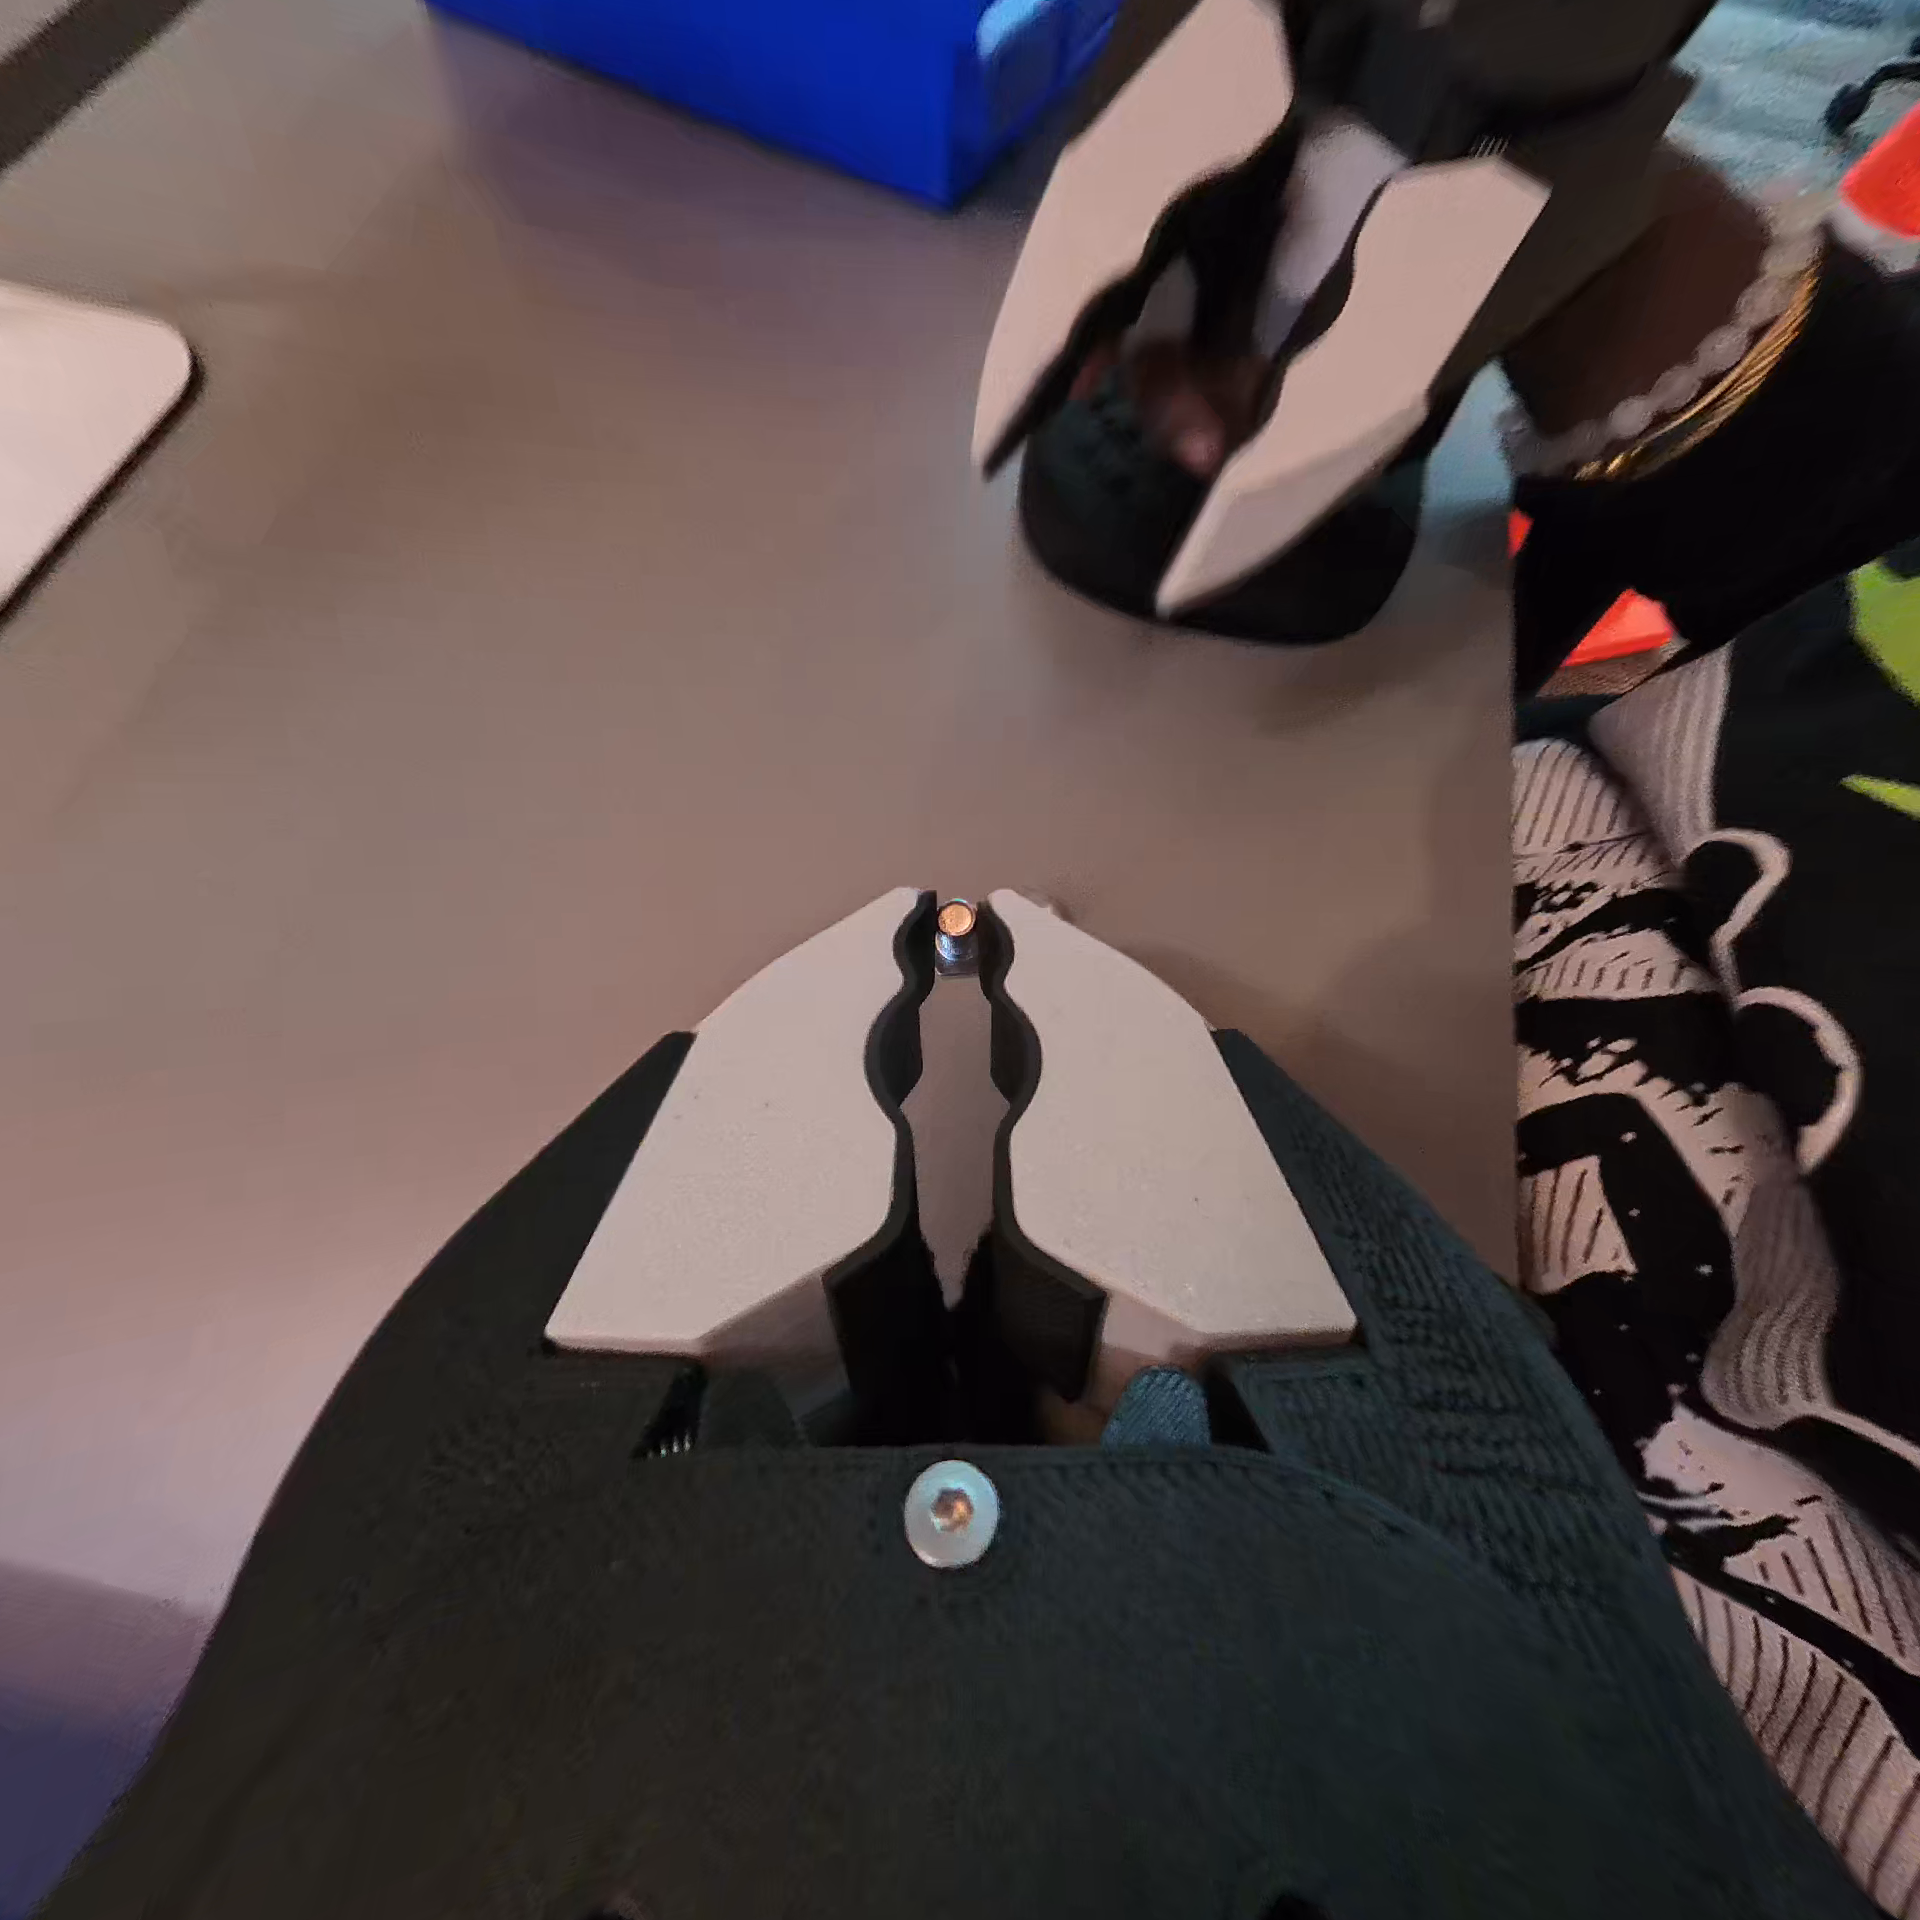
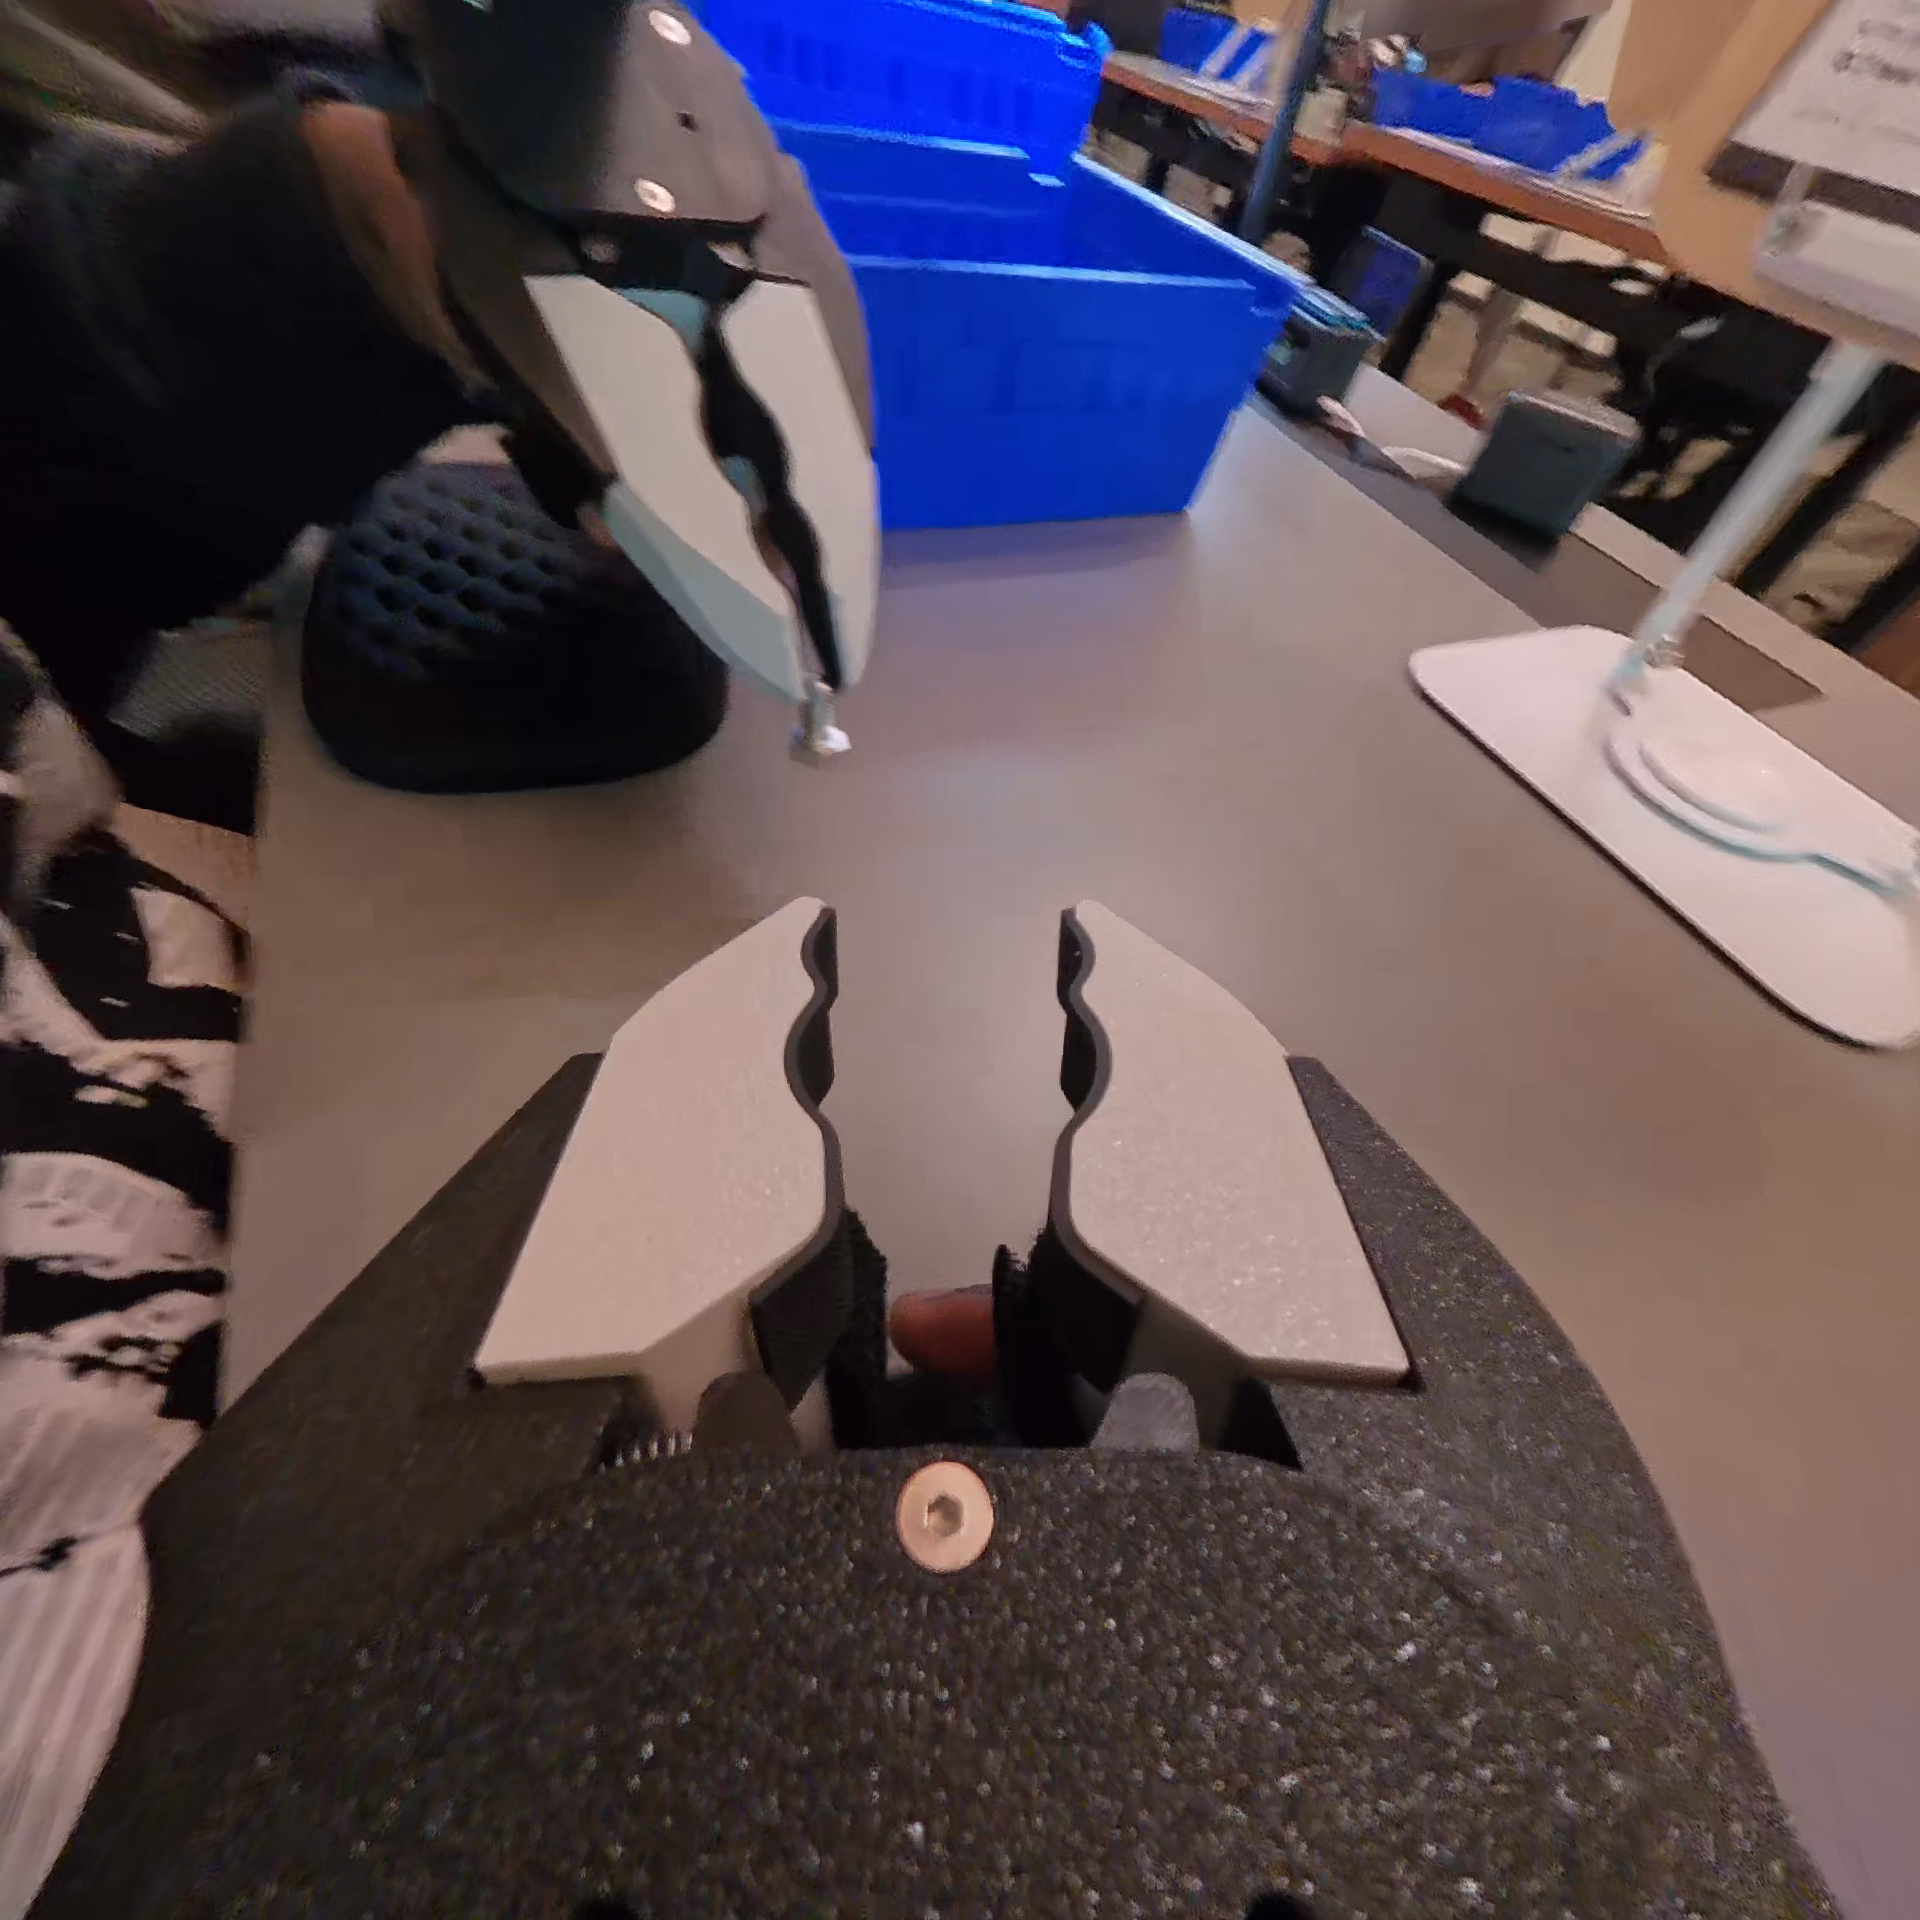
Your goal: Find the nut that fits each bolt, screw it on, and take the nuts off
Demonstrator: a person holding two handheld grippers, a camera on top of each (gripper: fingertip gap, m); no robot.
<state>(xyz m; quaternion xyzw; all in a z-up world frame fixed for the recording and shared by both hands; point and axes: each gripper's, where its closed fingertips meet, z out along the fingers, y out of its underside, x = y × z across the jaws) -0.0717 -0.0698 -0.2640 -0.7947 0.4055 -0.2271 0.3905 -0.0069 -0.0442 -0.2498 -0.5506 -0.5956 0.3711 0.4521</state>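
My left gripper (image 1: 956, 906) is shut on a small metal bolt (image 1: 956, 935), pinched at the very fingertips above the grey table (image 1: 520, 727). In the right wrist view the left gripper (image 2: 821, 681) points down with the bolt (image 2: 821, 736) hanging below its tips, the wider end lowest. My right gripper (image 2: 948, 925) is open and empty, low over the table. In the left wrist view the right gripper (image 1: 1081, 530) is blurred, open, and in front of a black mesh pad (image 1: 1299, 592). No loose nut is in sight.
A blue bin (image 2: 1039, 384) stands at the back of the table and also shows in the left wrist view (image 1: 831, 83). A white stand base (image 2: 1662, 810) lies to the right. The black mesh pad (image 2: 468, 644) sits near the table edge by the person's patterned clothing (image 1: 1662, 1143). About 8 centimetres separates my left fingertips from my right.
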